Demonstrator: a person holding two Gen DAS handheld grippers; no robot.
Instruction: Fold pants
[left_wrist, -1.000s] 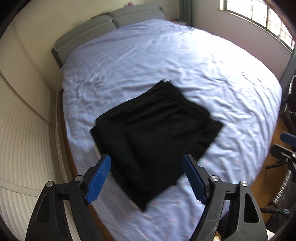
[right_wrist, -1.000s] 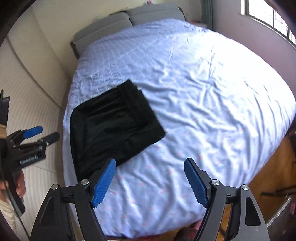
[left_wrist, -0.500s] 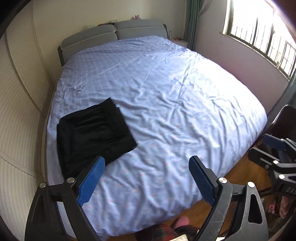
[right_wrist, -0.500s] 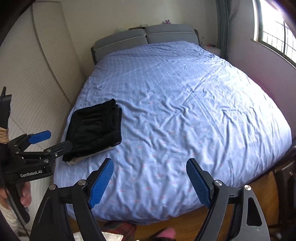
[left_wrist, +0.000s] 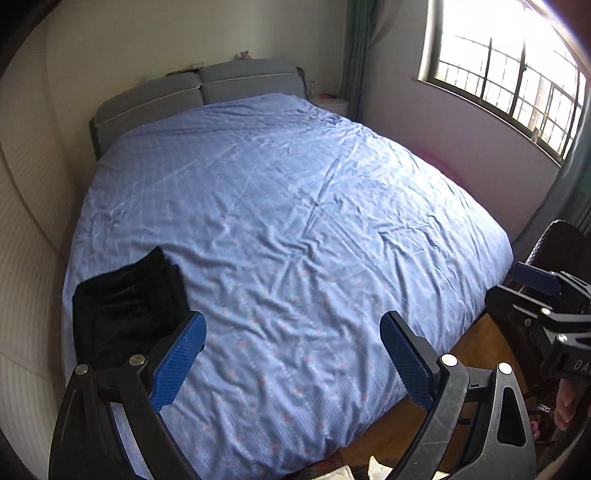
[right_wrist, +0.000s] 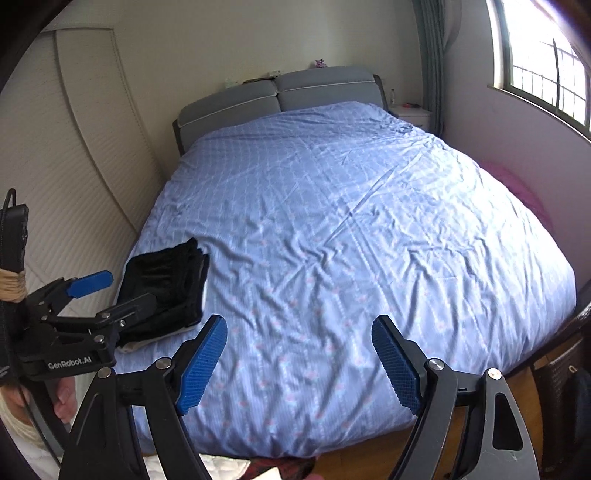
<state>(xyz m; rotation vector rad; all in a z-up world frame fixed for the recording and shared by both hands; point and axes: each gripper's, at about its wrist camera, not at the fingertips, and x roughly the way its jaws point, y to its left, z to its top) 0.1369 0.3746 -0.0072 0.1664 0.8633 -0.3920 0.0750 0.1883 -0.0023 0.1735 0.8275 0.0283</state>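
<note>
The black pants (left_wrist: 125, 306) lie folded into a compact stack at the near left corner of the bed (left_wrist: 295, 221); they also show in the right wrist view (right_wrist: 166, 284). My left gripper (left_wrist: 291, 354) is open and empty, held back from the bed's foot, with the pants behind its left finger. My right gripper (right_wrist: 299, 358) is open and empty, to the right of the pants. The left gripper also shows at the left in the right wrist view (right_wrist: 88, 291), and the right gripper shows at the right edge in the left wrist view (left_wrist: 546, 295).
The blue sheet covers the bed (right_wrist: 351, 221). A grey headboard (right_wrist: 277, 96) stands at the far end. A cream wall panel (right_wrist: 74, 166) runs along the left. A window (left_wrist: 517, 85) and a dark chair (left_wrist: 561, 243) are on the right. Wood floor (left_wrist: 406, 424) lies below.
Both grippers have pulled back and up from the bed, away from the folded pants, which now look smaller and sit at the lower left. Both stay open.
</note>
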